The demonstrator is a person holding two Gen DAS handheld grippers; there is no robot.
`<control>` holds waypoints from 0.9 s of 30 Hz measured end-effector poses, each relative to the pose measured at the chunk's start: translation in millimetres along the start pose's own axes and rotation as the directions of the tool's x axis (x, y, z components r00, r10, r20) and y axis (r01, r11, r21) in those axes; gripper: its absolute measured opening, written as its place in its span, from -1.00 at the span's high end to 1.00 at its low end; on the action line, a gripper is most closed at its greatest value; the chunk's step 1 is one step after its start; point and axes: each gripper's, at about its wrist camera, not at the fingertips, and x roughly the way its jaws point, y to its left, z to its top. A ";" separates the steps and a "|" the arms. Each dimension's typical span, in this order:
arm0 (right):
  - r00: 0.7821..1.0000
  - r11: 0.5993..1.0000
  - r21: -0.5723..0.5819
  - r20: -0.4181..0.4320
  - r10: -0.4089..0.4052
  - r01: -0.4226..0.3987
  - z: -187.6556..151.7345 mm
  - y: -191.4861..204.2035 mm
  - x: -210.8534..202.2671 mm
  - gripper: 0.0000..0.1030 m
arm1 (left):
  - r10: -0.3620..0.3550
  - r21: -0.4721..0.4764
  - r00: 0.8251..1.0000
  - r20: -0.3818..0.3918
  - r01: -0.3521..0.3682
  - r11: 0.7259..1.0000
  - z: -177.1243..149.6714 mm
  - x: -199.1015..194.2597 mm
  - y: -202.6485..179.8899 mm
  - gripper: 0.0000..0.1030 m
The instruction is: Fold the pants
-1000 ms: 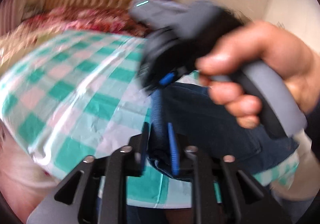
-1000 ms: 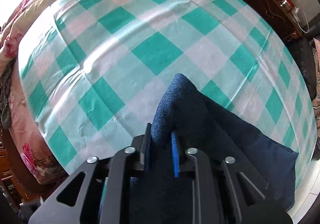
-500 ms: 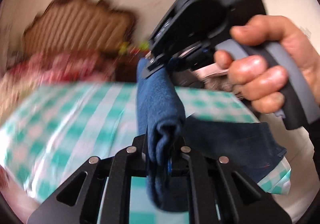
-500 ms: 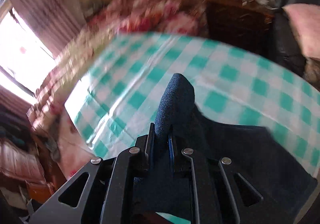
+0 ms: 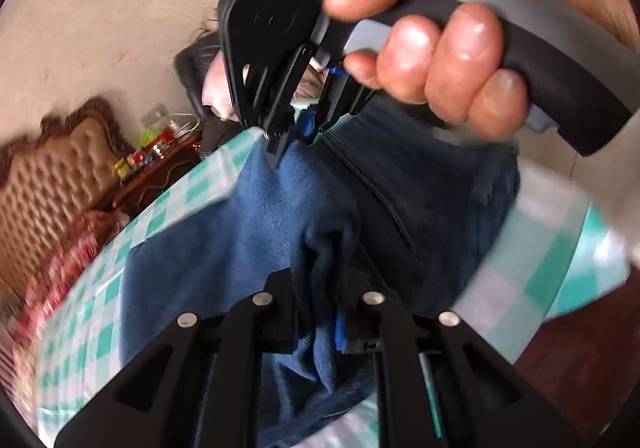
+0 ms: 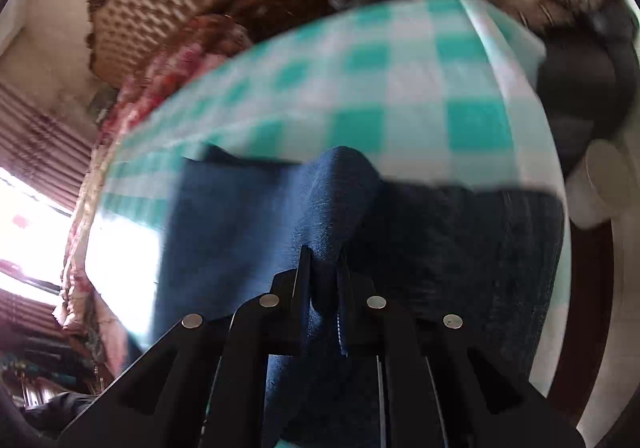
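Dark blue pants (image 5: 256,232) lie partly on a green and white checked cloth (image 5: 100,288) over a table. My left gripper (image 5: 320,288) is shut on a bunched fold of the pants. My right gripper (image 6: 324,280) is shut on another fold of the pants (image 6: 240,232). In the left wrist view the right gripper (image 5: 296,128), held in a hand, pinches the pants' edge just ahead of the left one. The cloth between the two grippers is lifted and draped over the rest of the pants.
A brown tufted headboard (image 6: 160,8) and red floral bedding (image 6: 180,48) stand beyond the table. A dark wooden cabinet (image 5: 156,172) with small items is behind. A bright window (image 6: 24,208) is at the left. The table edge (image 6: 556,208) is at the right.
Both grippers have swung with the pants' edge held, carrying it across over the rest of the pants. The views have tilted, and more blue cloth now lies spread on the checked cloth.
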 end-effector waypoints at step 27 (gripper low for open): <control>0.993 0.999 0.013 0.111 0.047 -0.049 1.7 -65.2 -64.5 0.84 | 0.124 0.301 0.970 0.210 -0.185 0.936 46.1 -7.2 -82.6 0.79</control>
